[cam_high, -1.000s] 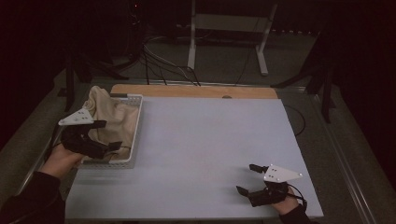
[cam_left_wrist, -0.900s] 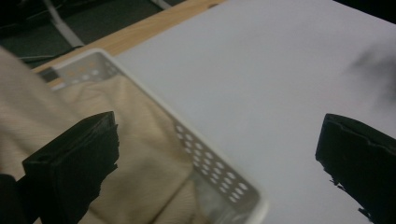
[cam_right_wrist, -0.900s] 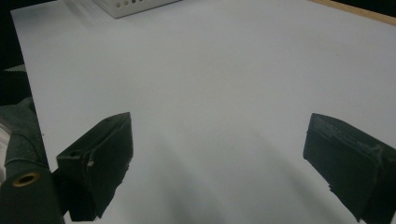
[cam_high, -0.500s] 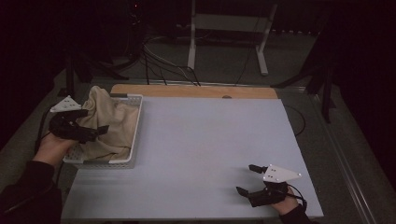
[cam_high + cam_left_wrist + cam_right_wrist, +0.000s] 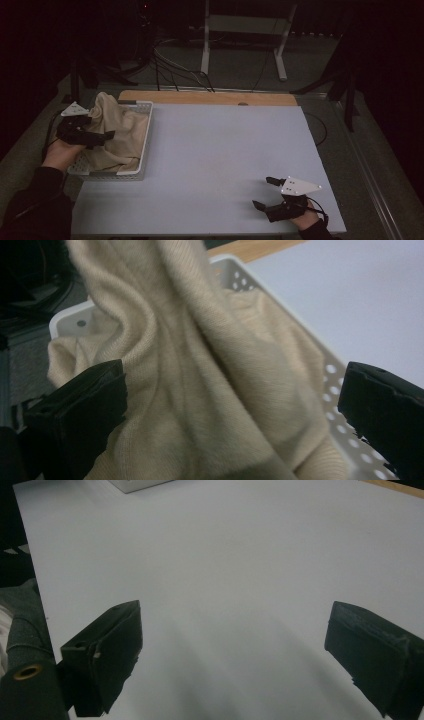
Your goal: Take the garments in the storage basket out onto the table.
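So on the far left there's the left gripper [image 5: 97, 137] parked at the outer side of a white perforated basket [image 5: 142, 145], jaws spread wide with nothing pinched between them. The beige cloth [image 5: 117, 132] is heaped in that basket, bunched up into a peak toward the far end and draping down toward the near end. In the left gripper view the cloth [image 5: 210, 380] sits dead ahead between the 2 jaws, a thick fold running roughly top to bottom, so the jaws straddle it. Can't tell if either jaw is actually touching fabric though. My guess is the next thing is closing on that fold, and the part that matters is that the cloth is straight ahead of the left gripper, with its long run following the basket's length, front to back on the table. The left hand [image 5: 62, 155] is way nearer; it's basically on top of it.

Moving right, the table [image 5: 225, 150] is a plain pale sheet with a strip of wood along the far edge.

Near the front right corner sits the right gripper [image 5: 265, 192], jaws also apart and holding nothing, well away from the basket. Its own view looks across bare table [image 5: 225, 555] with a corner of the basket [image 5: 135, 484] at the top.

The room's dark, with cables on the floor and a white stand behind the table.
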